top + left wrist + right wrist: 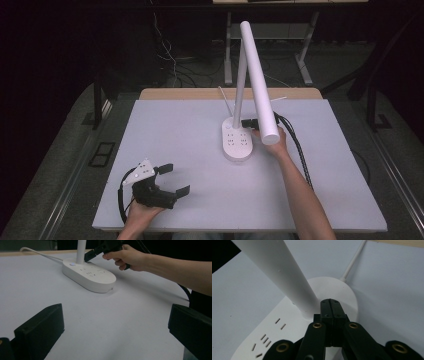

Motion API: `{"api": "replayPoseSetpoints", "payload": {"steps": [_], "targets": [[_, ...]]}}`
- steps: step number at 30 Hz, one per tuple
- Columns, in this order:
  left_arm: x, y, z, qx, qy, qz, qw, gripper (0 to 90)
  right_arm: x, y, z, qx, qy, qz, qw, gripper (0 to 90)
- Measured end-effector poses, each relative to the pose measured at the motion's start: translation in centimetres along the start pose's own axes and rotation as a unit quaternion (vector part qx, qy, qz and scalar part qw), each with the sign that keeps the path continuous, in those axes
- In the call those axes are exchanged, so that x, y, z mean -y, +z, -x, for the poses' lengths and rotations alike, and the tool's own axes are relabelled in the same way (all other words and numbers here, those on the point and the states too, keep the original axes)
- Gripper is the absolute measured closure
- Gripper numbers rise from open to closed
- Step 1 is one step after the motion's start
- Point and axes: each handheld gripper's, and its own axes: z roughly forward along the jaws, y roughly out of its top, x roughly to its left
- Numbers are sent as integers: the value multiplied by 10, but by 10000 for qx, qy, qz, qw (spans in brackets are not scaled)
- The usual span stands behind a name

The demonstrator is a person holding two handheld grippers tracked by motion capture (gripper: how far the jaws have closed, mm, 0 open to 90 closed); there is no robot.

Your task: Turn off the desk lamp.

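Jaws on my right gripper are pressed flat together with nothing between them, tips sitting at the foot of the lamp stem, on or just above the base; I can't tell if they touch it. From that gripper's view the stem rises up and to the left of the tips, the socket slots lie to the lower left, and the lamp's white cord runs off ahead to the upper right. In the high view my right hand sits just beside the base, partly under the lamp's head.

My left gripper is released, jaws wide apart and holding nothing, over the bare table close to my edge. Left hand grips it from behind. It is well apart from the lamp. From its view the base is ahead and slightly left, with a small lit button near the stem, and my right hand holds the other gripper against the far side of the base.
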Motion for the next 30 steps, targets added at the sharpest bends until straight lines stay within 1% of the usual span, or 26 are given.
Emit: {"api": "replayPoseSetpoints", "payload": {"steps": [2, 4, 5, 8, 10, 11, 13, 14, 16, 18, 19, 21, 28, 29, 30], "targets": [[0, 0, -1, -6, -13, 3, 10000, 0, 0, 0, -2, 30, -45, -27, 10000, 900], [0, 0, -1, -6, -7, 3, 10000, 0, -1, -1, -1, 15, -14, -42, 10000, 900], [0, 0, -1, -6, -4, 2, 10000, 0, -1, -1, -1, 27, -41, -38, 10000, 900], [0, 0, -1, -3, -15, 1, 10000, 0, -2, -2, -1, 109, -99, -36, 9999, 900], [0, 0, -1, -1, -14, 11, 10000, 0, -2, -4, 1, 116, -83, -30, 9999, 900], [0, 0, -1, -3, -28, 16, 10000, 0, -1, -6, 2, 100, -22, -40, 9999, 900], [0, 0, -2, -8, -21, 9, 10000, 0, -1, -10, 3, 90, 27, -11, 10000, 900], [0, 0, -1, -8, -24, 10, 10000, 0, -1, -13, 4, 77, -12, 23, 10000, 900], [0, 0, -1, -5, -18, 15, 10000, 0, -1, -18, 4, 59, 18, 71, 10000, 900], [0, 0, -1, -1, -21, 14, 10000, 0, -1, -23, 4, 56, -19, 94, 9999, 900], [0, 0, -1, -5, -19, 12, 10000, 0, -1, -25, 3, 52, 4, 93, 9999, 900], [0, 0, -1, -4, -23, 15, 10000, 0, -1, -30, 3, 38, -49, 124, 9999, 900], [0, -1, 0, -7, -22, 31, 10000, 0, -1, -47, -1, 22, -55, 195, 9998, 898], [0, -1, 0, -5, -23, 31, 10000, 0, -1, -50, -1, 16, -56, 214, 9998, 837], [0, -1, 0, -5, -23, 29, 10000, 0, 0, -52, -2, 31, -17, 211, 9998, 816]]}}
